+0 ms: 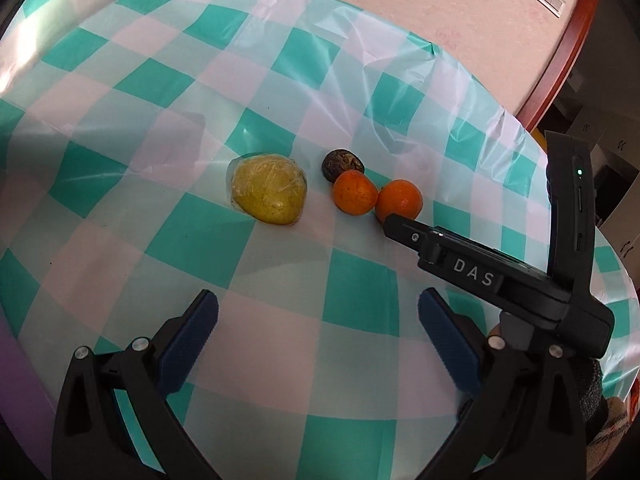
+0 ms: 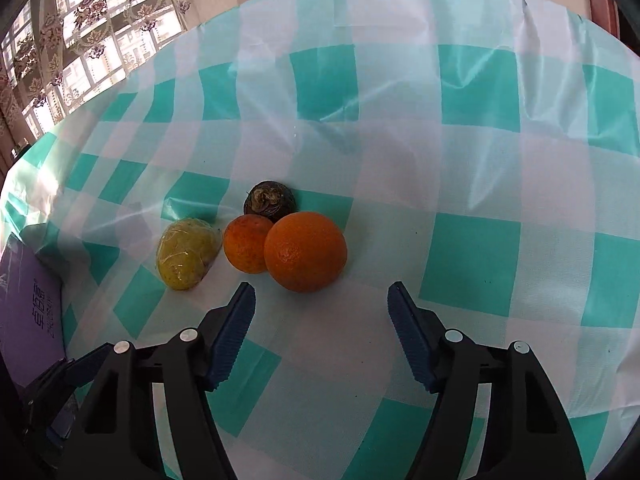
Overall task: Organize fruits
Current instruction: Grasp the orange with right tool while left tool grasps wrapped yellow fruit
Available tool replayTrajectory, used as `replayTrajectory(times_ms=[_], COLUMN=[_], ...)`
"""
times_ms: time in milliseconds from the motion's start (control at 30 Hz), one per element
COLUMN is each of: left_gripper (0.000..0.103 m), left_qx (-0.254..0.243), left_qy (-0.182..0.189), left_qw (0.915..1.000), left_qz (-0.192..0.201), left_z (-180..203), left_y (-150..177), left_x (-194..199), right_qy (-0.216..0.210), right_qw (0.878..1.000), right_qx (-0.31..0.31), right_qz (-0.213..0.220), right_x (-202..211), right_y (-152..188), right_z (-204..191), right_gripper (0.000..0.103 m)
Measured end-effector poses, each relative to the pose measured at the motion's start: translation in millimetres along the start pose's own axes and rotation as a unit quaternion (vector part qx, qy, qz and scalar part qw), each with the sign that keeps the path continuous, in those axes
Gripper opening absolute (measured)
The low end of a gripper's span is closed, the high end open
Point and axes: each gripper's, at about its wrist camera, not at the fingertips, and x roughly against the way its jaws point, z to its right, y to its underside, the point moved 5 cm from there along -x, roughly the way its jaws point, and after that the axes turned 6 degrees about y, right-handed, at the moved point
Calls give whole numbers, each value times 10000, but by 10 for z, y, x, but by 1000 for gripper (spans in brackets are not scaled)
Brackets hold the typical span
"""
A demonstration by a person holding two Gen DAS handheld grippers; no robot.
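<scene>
Both grippers, left (image 1: 318,322) and right (image 2: 321,312), hover spread above the fruits (image 2: 305,257).

Left wrist view is looking forward and down along its own spread tongs (image 1: 318,344), sitting fairly far back from the fruit cluster on the checked surface (image 1: 120,128) and facing the far wall. The right tongs' body (image 1: 500,280) is poking in from its right side. Right wrist view is peering down over its tongs (image 2: 322,320) from much nearer, facing a curtained window (image 2: 80,32) at upper left. Both views are sharing the wrapped yellow fruit (image 1: 269,189) (image 2: 187,254), two oranges (image 1: 378,197) (image 2: 305,257) and dark fruit (image 1: 343,164) (image 2: 270,199).
</scene>
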Motion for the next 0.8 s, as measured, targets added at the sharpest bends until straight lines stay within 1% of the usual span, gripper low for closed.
replayTrajectory(times_ms=[67,200,233,267,333,433,500,567,667,767,800], left_gripper=[100,100,100,100,100,100,100,99,99,99,97], left_qx=[21,113,120,137,179,134,75,-10,-162,-323,-389], left_qy=[-98,-371,-440,-514,-655,-828,-994,-1105,-1351,-1678,-1794], left_qw=[9999,9992,9990,9986,9977,9965,9950,9936,9900,9838,9813], left_qz=[14,53,26,4,-28,-18,-104,-213,-381,-538,-586], left_z=[-21,-90,-104,-121,-156,-176,-183,-176,-168,-158,-152], left_y=[-61,-164,-195,-222,-270,-362,-428,-489,-575,-639,-653], left_x=[-67,-181,-217,-247,-298,-370,-457,-548,-681,-795,-827], right_qy=[54,-6,-152,-250,-476,-812,-862,-850,-829,-843,-858], right_qw=[9999,9998,9997,9995,9987,9921,9870,9861,9878,9869,9866], right_qx=[58,169,194,154,-154,-958,-1348,-1417,-1308,-1367,-1382], right_qz=[-64,-76,-65,-62,-49,41,133,198,152,141,148], right_x=[-68,-148,-148,-143,-135,-125,-106,-82,-94,-98,-86], right_y=[-45,-132,-138,-138,-143,-145,-141,-146,-162,-165,-142], right_z=[-10,-60,-86,-92,-19,222,361,380,310,340,383], right_gripper=[61,57,53,42,41,41,41,41,41,41,41])
